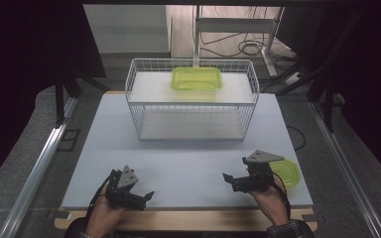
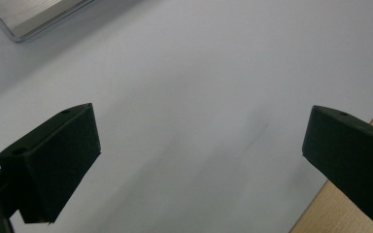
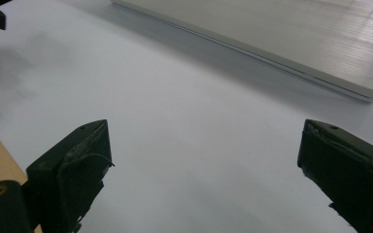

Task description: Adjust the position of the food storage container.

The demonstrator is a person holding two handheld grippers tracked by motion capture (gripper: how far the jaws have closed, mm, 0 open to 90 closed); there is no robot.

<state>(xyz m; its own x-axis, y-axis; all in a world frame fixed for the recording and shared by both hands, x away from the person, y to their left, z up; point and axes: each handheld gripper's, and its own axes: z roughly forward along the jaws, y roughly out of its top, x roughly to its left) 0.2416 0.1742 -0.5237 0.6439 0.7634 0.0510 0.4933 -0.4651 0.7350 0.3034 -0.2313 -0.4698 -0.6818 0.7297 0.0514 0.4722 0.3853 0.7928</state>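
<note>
Pale grey tabletop point(image 1: 178, 163) on wood base. White wire basket rack point(image 1: 191, 101) stands at far centre. Yellow-green lid point(image 1: 287, 171) lies flat at near right edge. Rest of surface bare.

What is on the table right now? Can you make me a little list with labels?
table: pale grey flat board
rack: white wire shelf rack at the far middle
on the rack's top shelf: yellow-green clear plastic box
near right edge: yellow-green plastic lid, flat on the board, beside the right gripper
left gripper: open, holding nothing, fingers wide apart
right gripper: open, holding nothing
</note>
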